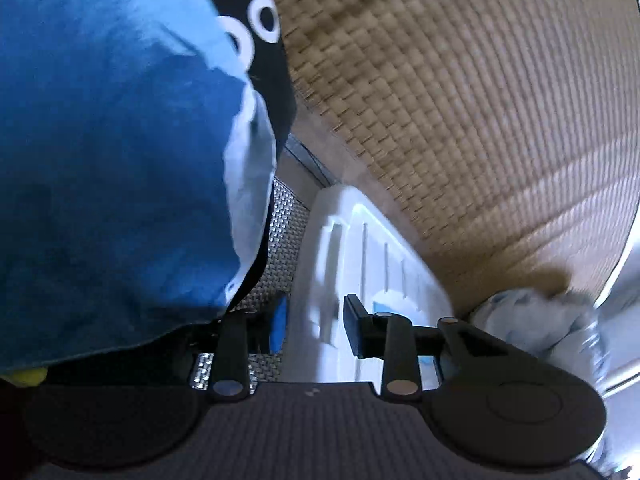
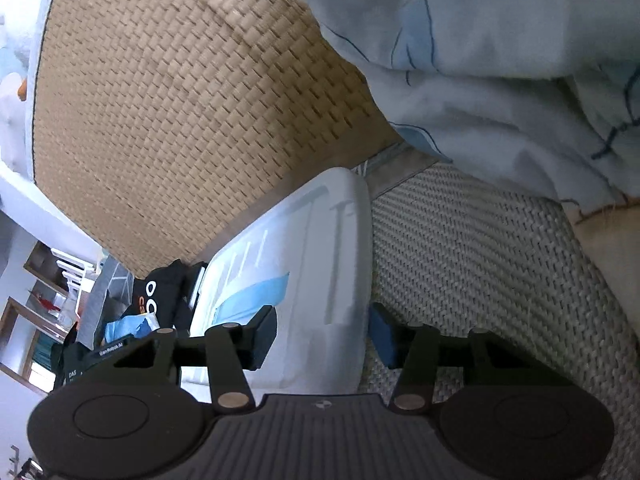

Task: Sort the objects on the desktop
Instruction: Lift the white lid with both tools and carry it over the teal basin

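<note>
White bin (image 2: 320, 240) holds blue cloth (image 2: 256, 292); both grippers' fingers (image 1: 354, 330) (image 2: 264, 336) pinch bin's end walls.

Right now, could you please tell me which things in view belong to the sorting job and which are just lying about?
Job: white box, its walls straddled by the left tongs and the right tongs; light-blue item inside it.

Lying about: tan woven mat; grey woven mat; pale printed bedding; probably the black printed fabric.
</note>
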Demonstrator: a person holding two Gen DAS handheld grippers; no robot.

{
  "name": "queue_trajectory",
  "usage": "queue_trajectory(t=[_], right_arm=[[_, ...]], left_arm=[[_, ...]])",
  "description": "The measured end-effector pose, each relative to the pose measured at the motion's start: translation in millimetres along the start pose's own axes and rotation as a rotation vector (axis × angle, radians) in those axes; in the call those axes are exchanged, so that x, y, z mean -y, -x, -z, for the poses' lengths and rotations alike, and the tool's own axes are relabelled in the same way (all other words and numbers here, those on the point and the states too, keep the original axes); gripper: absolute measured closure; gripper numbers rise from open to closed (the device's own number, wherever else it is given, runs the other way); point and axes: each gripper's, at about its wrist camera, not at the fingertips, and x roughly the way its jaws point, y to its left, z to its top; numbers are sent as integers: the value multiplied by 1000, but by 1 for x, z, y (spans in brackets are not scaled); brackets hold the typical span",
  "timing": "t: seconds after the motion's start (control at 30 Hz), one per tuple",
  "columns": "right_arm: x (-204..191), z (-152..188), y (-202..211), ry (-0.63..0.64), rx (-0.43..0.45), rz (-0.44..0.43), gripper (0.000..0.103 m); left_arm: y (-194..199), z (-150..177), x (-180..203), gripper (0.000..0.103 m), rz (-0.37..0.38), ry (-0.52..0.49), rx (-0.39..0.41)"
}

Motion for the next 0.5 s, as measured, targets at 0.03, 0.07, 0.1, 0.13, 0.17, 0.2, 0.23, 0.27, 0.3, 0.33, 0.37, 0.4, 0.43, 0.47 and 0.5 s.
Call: queue_trajectory(t=[0.03, 0.07, 0.1, 0.13, 0.17, 0.2, 0.23, 0.27, 0.3, 0.33, 0.37, 0.4, 0.43, 0.47, 0.5], right_arm=[[-2, 1, 1, 10, 8, 5, 52], [-4, 2, 2, 19, 16, 10, 52], [-5, 3, 2, 29, 23, 14, 52], [-6, 3, 3, 31, 28, 14, 52], [-4, 3, 4, 16, 27, 1, 52], [-1, 2, 6, -1, 28, -16, 52], [1, 1, 8, -19, 30, -35, 52], [1, 1, 10, -28, 34, -50, 52], [-1, 0, 12, -26, 37, -58, 52], [-4, 0, 14, -17, 39, -61, 52], [-8, 0, 14, 3, 36, -52, 52], [-13, 1, 15, 25, 34, -41, 52], [-18, 2, 16, 52, 30, -24, 52], [-22, 3, 16, 74, 24, -12, 52], [-24, 4, 17, 78, 21, -17, 52]], left_arm=[[1, -1, 0, 66, 6, 5, -3], [1, -1, 1, 66, 8, 8, 0], [2, -2, 1, 66, 10, 9, 3], [2, -3, -1, 66, 22, 21, 6], [3, -3, -3, 66, 35, 36, 9], [4, -4, -5, 66, 53, 53, 13], [5, -4, -5, 66, 65, 61, 17], [6, -4, -5, 66, 76, 67, 21], [7, -3, -4, 66, 70, 58, 23], [7, -2, -1, 66, 55, 40, 24], [8, -2, 2, 66, 39, 22, 26], [8, 0, 6, 66, 28, 4, 27], [10, 0, 9, 66, 24, -10, 32], [11, 1, 12, 66, 21, -23, 37], [12, 2, 13, 66, 25, -24, 46]])
